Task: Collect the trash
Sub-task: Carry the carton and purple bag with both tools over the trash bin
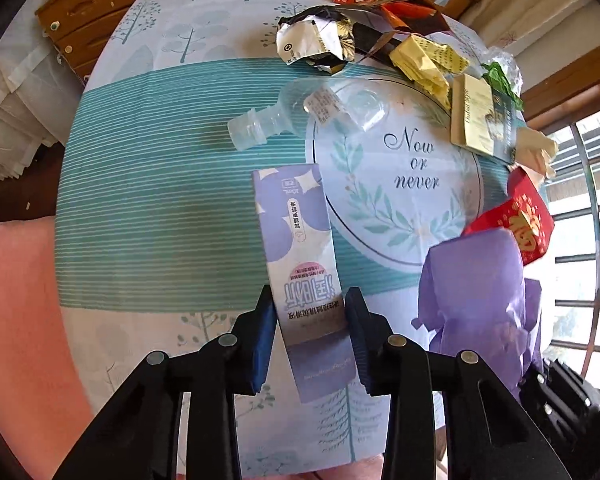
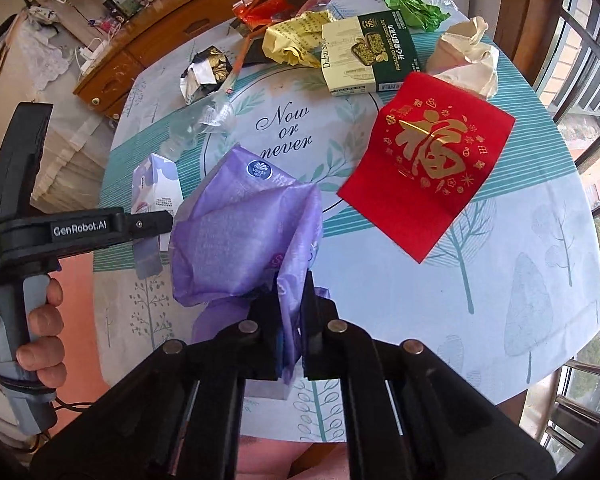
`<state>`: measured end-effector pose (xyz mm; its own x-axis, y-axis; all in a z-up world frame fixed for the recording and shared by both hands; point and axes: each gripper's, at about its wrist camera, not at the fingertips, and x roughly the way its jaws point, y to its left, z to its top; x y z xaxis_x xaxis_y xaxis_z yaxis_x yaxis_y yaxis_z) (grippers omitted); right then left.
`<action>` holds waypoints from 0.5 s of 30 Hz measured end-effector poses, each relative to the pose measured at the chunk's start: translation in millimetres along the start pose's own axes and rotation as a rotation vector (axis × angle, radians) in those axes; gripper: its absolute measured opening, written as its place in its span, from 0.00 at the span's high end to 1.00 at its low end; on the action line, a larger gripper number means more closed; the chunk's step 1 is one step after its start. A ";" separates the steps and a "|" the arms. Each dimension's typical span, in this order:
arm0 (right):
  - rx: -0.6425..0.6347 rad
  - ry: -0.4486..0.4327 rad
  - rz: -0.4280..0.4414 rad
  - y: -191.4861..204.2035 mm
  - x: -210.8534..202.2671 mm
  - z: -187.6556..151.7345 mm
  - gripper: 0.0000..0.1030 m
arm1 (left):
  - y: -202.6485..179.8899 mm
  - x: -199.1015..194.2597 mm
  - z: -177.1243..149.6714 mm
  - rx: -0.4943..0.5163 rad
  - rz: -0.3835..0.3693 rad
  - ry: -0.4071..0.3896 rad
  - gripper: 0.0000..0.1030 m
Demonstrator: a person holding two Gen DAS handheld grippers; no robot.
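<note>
Gripping a purple plastic wrapper [image 2: 244, 236], the right gripper [image 2: 290, 308] has its jaws pinched tight on the film, holding it above the counter [image 2: 440, 280]. The left gripper [image 1: 310, 316] straddles a lilac carton [image 1: 300, 248] lying on the counter; jaws narrow, right pad touching, left pad just beside it. A clear bottle [image 1: 300, 116] and red envelope [image 2: 432, 164] lie nearby.

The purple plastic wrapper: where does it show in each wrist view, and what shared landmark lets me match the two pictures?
Left wrist view: the purple plastic wrapper sits at lower right, lifted above the tablecloth, just below the red envelope.
Right wrist view: it fills the centre, pinched between the right gripper jaws.
Shared landmark: the "Now or never" print on the cloth, up and left of the wrapper in the left view, just above it in the right view.
</note>
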<state>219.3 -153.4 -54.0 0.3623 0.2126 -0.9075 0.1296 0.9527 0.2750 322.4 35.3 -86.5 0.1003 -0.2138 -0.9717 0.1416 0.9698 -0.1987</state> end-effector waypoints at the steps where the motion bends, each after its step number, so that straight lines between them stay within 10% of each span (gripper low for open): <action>1: -0.018 0.001 0.002 3.5 -4.4 -3.8 0.97 | -3.3 -7.9 -11.2 0.013 0.014 -0.013 0.69; 15: -0.356 -0.015 0.104 11.2 -88.2 -71.8 0.97 | -18.2 -113.3 -202.3 -0.104 0.086 -0.224 0.70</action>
<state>122.6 -145.9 6.3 0.3702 0.3118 -0.8751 -0.2366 0.9426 0.2358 109.2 65.7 1.4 0.3245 -0.1396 -0.9355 0.0227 0.9899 -0.1398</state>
